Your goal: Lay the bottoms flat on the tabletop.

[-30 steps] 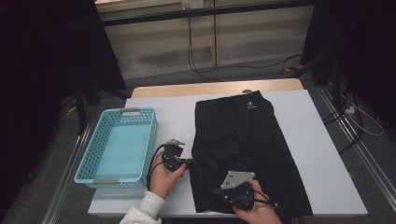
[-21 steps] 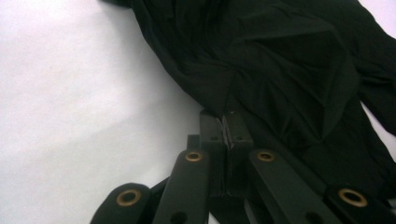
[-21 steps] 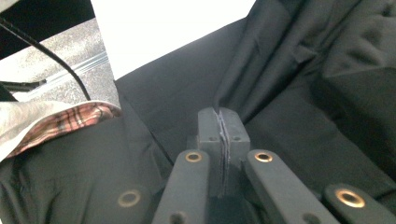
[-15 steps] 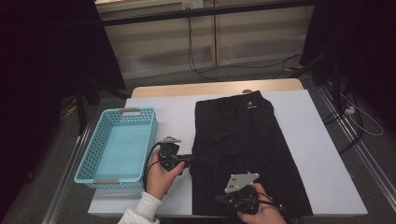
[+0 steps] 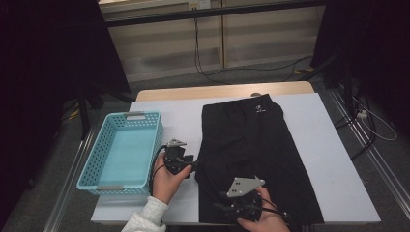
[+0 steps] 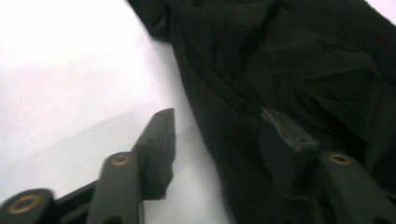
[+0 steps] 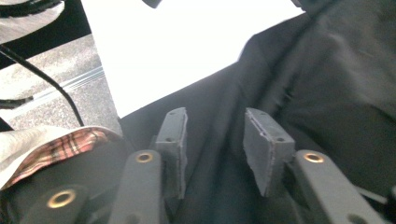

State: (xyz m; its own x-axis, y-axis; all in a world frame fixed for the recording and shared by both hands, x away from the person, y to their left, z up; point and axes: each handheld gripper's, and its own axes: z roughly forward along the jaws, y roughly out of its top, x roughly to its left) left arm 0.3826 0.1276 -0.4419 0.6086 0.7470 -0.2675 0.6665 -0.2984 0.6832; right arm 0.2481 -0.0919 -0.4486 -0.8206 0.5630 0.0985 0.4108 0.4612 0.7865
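A black garment (image 5: 251, 145) with a small white logo (image 5: 260, 107) lies flat along the white table (image 5: 319, 130). My left gripper (image 5: 196, 163) is at the garment's left edge. In the left gripper view it (image 6: 215, 116) is open and straddles that edge, one jaw over bare table (image 6: 70, 70) and the other over black cloth (image 6: 303, 60). My right gripper (image 5: 223, 205) sits low over the garment's near end by the table's front edge. In the right gripper view it (image 7: 215, 114) is open, a narrower gap, with dark fabric (image 7: 336, 70) lying between and under the jaws.
An empty teal basket (image 5: 121, 154) stands on the table's left side, just left of my left hand. The table's near corner and grey floor (image 7: 56, 79) lie close to my right gripper. A plaid sleeve (image 7: 65, 144) shows beside it. Cables run on the floor behind the table.
The right gripper has dropped slightly toward the front edge over the garment's near end. The left gripper has stayed at the garment's left edge.
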